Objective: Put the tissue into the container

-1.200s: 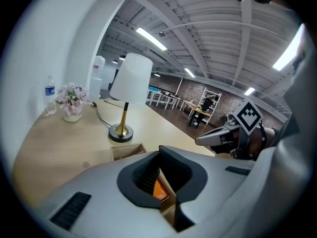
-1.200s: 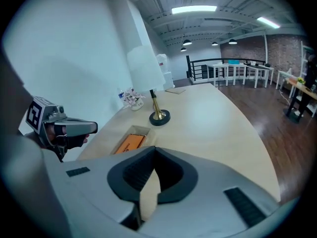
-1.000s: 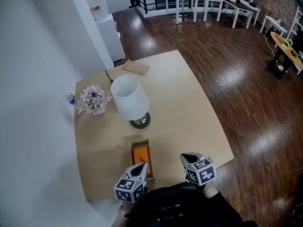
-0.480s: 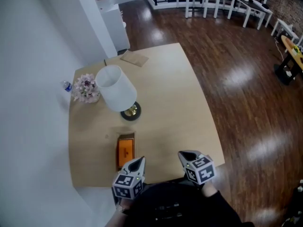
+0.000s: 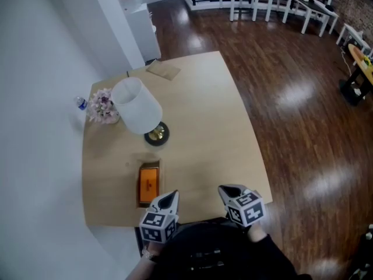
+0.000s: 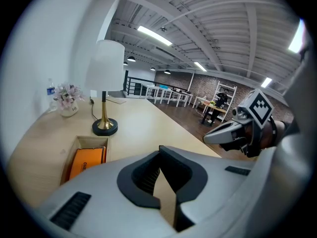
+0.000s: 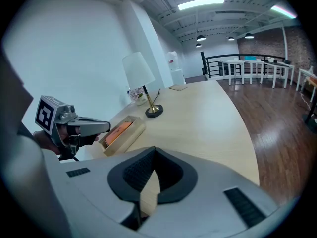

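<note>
Dark floorboards surround a pale tabletop [image 5: 198,127] with a lamp [image 5: 135,105]. Both tools hang at its near edge, close to the person's body. The left tool [image 5: 173,195] and right tool [image 5: 224,190] are each pressed together, pinching nothing, likely because the orange tissue [image 5: 149,184] already lies flat inside the container [image 6: 89,142]. Its long axis follows the box's, pointing from the left tool toward the lamp.
</note>
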The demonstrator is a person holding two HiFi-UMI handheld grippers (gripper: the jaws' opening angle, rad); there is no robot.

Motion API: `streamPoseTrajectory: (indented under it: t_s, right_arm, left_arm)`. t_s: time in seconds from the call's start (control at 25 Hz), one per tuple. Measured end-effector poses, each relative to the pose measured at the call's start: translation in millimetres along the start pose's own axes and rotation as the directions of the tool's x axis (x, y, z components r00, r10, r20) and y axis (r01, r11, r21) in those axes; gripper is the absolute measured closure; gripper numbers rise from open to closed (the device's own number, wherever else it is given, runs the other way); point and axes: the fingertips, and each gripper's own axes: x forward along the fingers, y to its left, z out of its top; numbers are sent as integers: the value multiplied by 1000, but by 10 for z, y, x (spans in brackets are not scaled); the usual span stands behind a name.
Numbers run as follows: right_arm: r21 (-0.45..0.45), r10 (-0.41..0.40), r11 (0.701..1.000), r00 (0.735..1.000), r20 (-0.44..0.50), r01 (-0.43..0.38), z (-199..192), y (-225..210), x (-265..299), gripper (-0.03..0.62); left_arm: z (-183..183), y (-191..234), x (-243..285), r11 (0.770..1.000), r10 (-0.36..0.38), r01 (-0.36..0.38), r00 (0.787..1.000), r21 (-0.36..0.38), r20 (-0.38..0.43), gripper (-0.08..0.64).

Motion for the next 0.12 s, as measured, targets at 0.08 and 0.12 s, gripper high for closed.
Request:
streamPoseTrajectory:
  t_s: [0.08,0.12]
  right_arm:
    - [-3,0,1000,1000,0,0,-3,-5,-13,588]
    - [-4,0,1000,1000,0,0,-5,-7,-18,588]
  left_arm:
    - [14,-12,-1,1000,3,-3,1000,5,4,572]
    - [23,-16,-1,1000,4,-4,1000,8,7,573]
